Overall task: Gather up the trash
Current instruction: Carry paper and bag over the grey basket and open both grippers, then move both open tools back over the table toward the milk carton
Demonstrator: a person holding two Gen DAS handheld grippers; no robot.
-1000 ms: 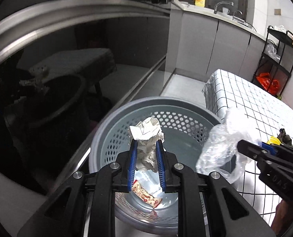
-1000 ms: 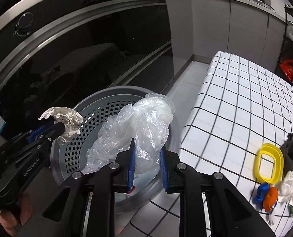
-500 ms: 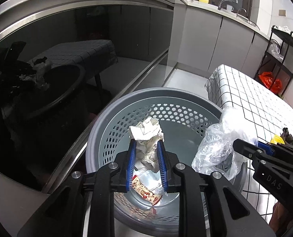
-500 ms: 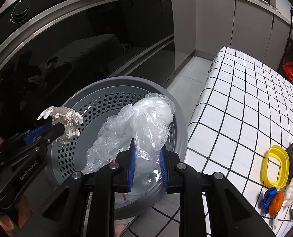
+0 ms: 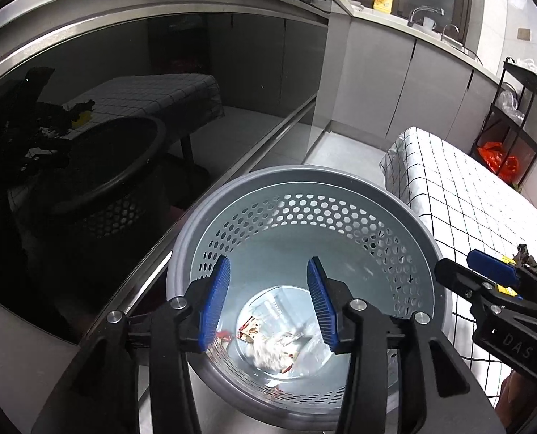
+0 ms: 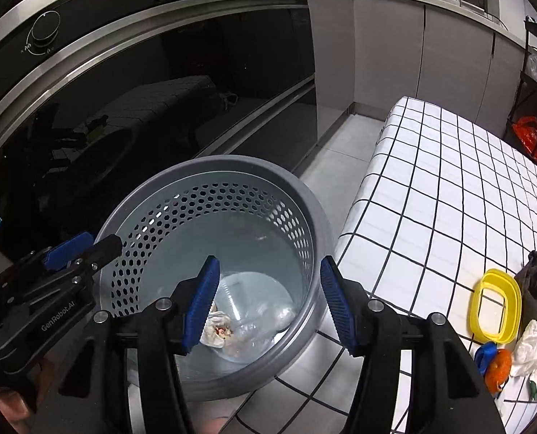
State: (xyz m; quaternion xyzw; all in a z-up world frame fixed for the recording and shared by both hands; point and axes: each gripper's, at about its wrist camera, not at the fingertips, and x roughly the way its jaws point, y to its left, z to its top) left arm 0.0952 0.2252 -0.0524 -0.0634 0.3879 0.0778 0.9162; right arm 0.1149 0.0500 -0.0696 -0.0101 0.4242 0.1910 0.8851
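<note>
A grey perforated waste basket (image 5: 304,177) (image 6: 214,163) stands on the floor beside the table. At its bottom lie a crumpled white paper (image 5: 268,350) (image 6: 216,329) and a clear plastic bag (image 5: 306,341) (image 6: 268,320), on top of a red-printed wrapper (image 5: 248,329). My left gripper (image 5: 268,303) (image 6: 87,249) hovers over the basket's near side, its jaws opening with nothing between them. My right gripper (image 6: 268,305) (image 5: 467,271) hangs over the basket's right rim, jaws also opening and empty.
A table with a black-and-white checked cloth (image 6: 449,199) stands right of the basket. On it lie a yellow ring (image 6: 494,307), a dark scrap (image 6: 536,285), a white tissue (image 6: 532,343) and blue and orange bits (image 6: 494,360). A dark glass oven front (image 6: 160,90) rises behind.
Both grippers opened. The crumpled paper fell from the left one and the plastic bag from the right one; both now lie at the basket's bottom.
</note>
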